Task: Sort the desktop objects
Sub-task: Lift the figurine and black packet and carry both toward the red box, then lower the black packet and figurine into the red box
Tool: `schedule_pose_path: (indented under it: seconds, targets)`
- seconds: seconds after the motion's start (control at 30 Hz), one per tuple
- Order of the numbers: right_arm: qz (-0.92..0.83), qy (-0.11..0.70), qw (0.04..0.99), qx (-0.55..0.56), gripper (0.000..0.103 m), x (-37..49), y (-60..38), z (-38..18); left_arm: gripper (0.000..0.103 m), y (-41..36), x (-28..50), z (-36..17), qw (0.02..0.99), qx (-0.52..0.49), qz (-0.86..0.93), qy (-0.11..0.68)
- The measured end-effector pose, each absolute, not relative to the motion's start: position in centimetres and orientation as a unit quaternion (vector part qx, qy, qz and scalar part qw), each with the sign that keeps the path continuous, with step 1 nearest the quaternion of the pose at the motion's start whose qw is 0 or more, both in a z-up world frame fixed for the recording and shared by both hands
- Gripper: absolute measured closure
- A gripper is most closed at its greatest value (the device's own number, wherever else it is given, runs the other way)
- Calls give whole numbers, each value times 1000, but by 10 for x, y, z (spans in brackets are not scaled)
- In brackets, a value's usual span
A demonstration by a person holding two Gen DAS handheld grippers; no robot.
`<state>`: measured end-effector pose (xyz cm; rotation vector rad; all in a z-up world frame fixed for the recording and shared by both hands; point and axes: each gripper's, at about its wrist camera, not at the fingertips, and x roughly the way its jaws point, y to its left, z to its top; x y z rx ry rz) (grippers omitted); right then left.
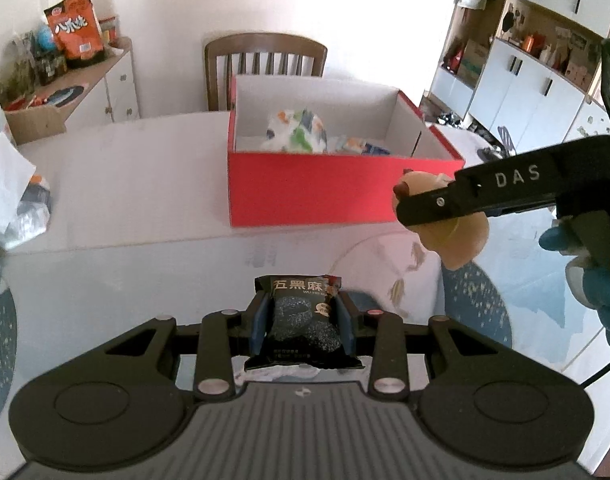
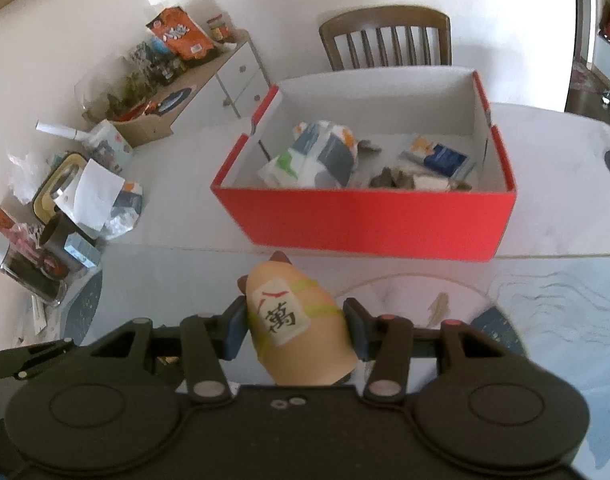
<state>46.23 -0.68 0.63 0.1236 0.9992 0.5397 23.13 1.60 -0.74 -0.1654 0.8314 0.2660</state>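
Note:
My left gripper [image 1: 303, 322] is shut on a black snack packet [image 1: 303, 320] with white Chinese writing, held above the table in front of the red box [image 1: 325, 188]. My right gripper [image 2: 295, 330] is shut on a tan toy figure [image 2: 301, 332] with a mahjong tile on it, held above the table before the red box [image 2: 369, 220]. The right gripper and the toy [image 1: 461, 240] also show in the left wrist view, right of the box. The box holds several packets, among them a white patterned pack [image 1: 301, 134].
A wooden chair [image 1: 265, 68] stands behind the table. Clutter of jars, paper and packets [image 2: 65, 208] lies at the table's left edge. A sideboard [image 1: 85, 92] with an orange bag stands at the left wall. A glass pane covers the near table.

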Motion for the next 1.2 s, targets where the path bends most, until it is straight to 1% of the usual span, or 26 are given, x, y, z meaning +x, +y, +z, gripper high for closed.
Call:
schedule_pose_path:
  seconds: [0.53,1.2]
  targets:
    - [260,446,854,59,53,497,-39,39,69,13,288,29,916,-65,135,373]
    - [258,423,867,56,53,556,-59,52,69,19,361,51,920,-47,130,368]
